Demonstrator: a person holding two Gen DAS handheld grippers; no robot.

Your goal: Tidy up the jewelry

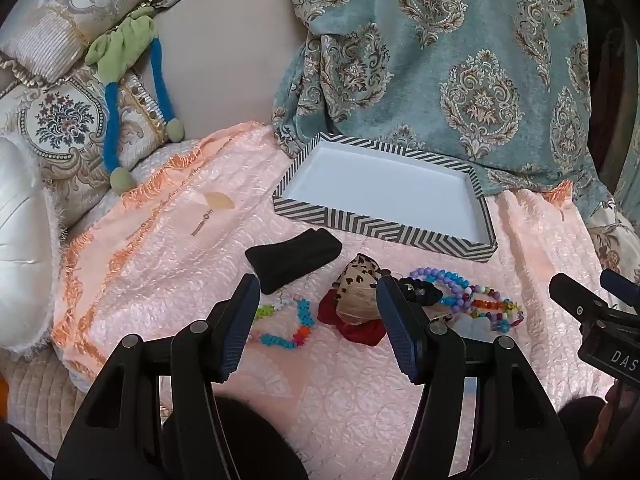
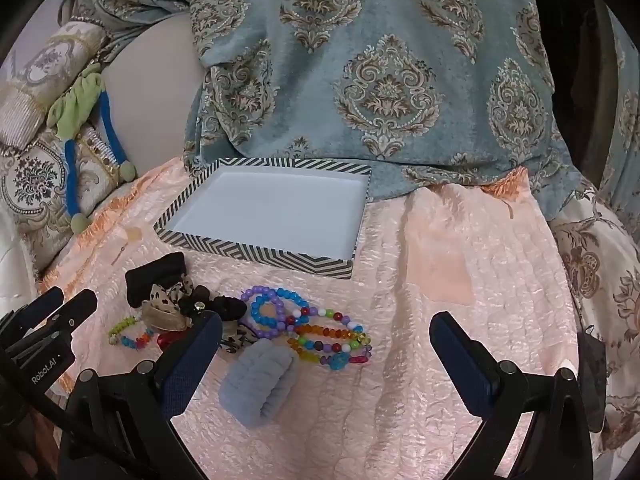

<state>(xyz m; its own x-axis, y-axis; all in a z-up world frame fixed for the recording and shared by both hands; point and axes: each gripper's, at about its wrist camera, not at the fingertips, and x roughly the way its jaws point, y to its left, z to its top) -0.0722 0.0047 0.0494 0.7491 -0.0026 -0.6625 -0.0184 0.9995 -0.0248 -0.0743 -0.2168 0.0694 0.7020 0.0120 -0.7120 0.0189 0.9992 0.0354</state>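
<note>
A shallow box (image 1: 384, 232) with zigzag-striped sides and a white inside stands empty on the pink quilted cloth (image 1: 180, 264). In front of it lie a black fabric piece (image 1: 292, 258), a leopard-print bow (image 1: 356, 284), a red scrunchie (image 1: 360, 330), a small star-bead bracelet (image 1: 288, 322) and colourful bead strings (image 1: 476, 300). My left gripper (image 1: 316, 284) hovers open just short of the bow and red scrunchie, holding nothing. In the right wrist view the right gripper (image 2: 326, 318) stands wide open over the bead strings (image 2: 320, 332) and a grey-blue scrunchie (image 2: 260, 388); the box (image 2: 256, 250) lies beyond.
A teal patterned drape (image 1: 440, 60) hangs right behind the box. Ornate cushions (image 1: 60, 120) and a green and blue soft toy (image 1: 120, 52) lie at the back left. A white fluffy cushion (image 1: 20, 240) bounds the left edge.
</note>
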